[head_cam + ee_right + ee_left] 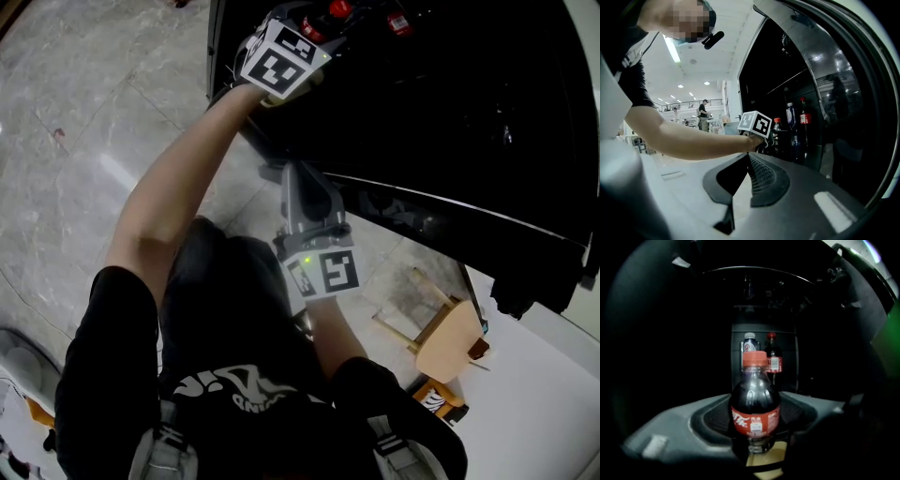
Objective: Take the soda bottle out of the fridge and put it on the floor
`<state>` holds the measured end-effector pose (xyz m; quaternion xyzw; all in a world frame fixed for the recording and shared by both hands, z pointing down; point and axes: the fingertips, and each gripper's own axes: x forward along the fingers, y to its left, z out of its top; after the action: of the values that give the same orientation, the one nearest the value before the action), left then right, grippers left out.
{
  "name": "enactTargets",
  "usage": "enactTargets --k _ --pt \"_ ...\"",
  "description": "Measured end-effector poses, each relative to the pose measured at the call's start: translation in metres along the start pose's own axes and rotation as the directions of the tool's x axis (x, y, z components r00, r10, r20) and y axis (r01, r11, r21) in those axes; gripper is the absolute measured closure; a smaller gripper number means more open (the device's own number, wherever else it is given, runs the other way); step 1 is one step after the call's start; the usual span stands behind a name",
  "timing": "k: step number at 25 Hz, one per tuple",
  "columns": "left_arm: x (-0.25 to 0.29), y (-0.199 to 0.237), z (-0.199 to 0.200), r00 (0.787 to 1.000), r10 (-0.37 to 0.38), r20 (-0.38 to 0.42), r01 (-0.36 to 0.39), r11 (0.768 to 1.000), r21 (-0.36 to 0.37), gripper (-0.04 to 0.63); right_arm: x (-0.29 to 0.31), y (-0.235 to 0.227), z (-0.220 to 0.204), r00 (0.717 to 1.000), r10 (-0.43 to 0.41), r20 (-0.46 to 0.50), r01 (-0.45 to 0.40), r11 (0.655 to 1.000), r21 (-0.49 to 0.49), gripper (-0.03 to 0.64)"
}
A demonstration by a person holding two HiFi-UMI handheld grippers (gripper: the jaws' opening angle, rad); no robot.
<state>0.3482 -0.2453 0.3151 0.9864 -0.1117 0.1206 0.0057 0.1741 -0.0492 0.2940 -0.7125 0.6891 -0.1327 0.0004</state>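
Grey marble floor [84, 122] fills the frame's left. At the black fridge [450, 112], the left gripper [754, 427] clamps the red-capped dark soda bottle [754, 401]. The right gripper [747, 155] is closed and empty. Withdrawal and placing likely remain.

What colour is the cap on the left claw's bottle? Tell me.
Orange-red cap on the soda bottle; left gripper view shows it best.

The left hand-held gripper [754, 420], arm outstretched, clamps the soda bottle [754, 399]; the right hand-held gripper [746, 161] is closed, empty.
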Motion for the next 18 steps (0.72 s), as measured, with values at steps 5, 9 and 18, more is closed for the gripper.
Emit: enactTargets --k 5,9,18 --pt "0.003 0.002 0.0 1.0 0.017 0.01 -0.017 1.0 0.008 0.291 -0.002 -0.005 -0.008 0.999 0.028 -0.018 -0.028 0.999 -0.031 0.617" --pt "0.008 0.001 -0.001 0.999 0.034 0.014 -0.034 0.999 0.027 0.288 -0.003 -0.009 -0.01 0.999 0.029 -0.021 -0.029 0.999 -0.028 0.617" --pt "-0.005 -0.011 -0.008 0.999 0.038 -0.001 -0.038 0.998 0.044 0.293 -0.007 -0.017 -0.008 0.999 0.023 -0.024 -0.024 1.0 -0.012 0.617"
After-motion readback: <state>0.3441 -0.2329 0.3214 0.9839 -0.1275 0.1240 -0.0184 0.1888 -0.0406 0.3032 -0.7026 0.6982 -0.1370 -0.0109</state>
